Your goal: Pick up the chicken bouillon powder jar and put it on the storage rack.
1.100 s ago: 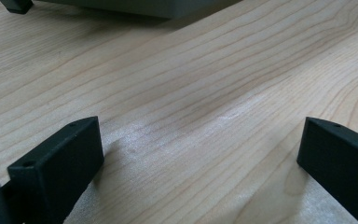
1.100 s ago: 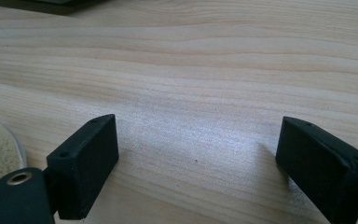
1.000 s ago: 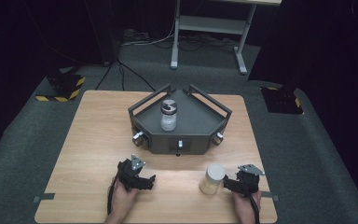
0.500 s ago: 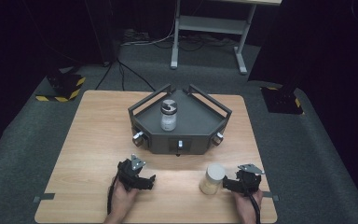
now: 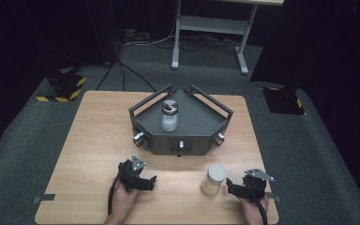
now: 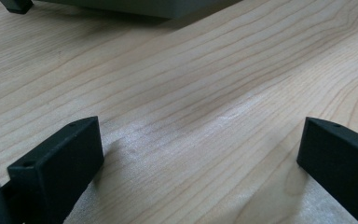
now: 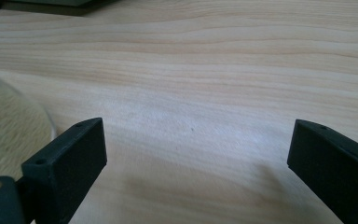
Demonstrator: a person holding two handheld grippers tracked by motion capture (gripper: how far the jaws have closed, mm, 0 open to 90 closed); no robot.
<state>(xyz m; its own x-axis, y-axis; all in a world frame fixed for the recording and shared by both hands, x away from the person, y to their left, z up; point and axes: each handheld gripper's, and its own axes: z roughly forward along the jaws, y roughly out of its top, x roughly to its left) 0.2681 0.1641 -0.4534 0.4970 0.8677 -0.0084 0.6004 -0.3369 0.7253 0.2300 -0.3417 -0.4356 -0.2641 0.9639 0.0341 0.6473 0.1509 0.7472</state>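
The pale jar [image 5: 213, 179] stands upright on the wooden counter [image 5: 89, 140], toward the near right side, in front of the dark angular tray [image 5: 201, 126]. The right tool [image 5: 234, 186] sits just beside the jar on its right, apart from it; its jaws have just been opening and now stand wide with nothing between them, only bare wood in the right tool view, where the jar's clear rim [image 7: 9, 121] curves in at the left edge outside the jaws. The left tool [image 5: 147, 183] rests low over the counter at the near left, well apart from the jar, its jaws also spread wide over bare wood. On the tray stands a second jar with a dark lid [image 5: 169, 115], upright.
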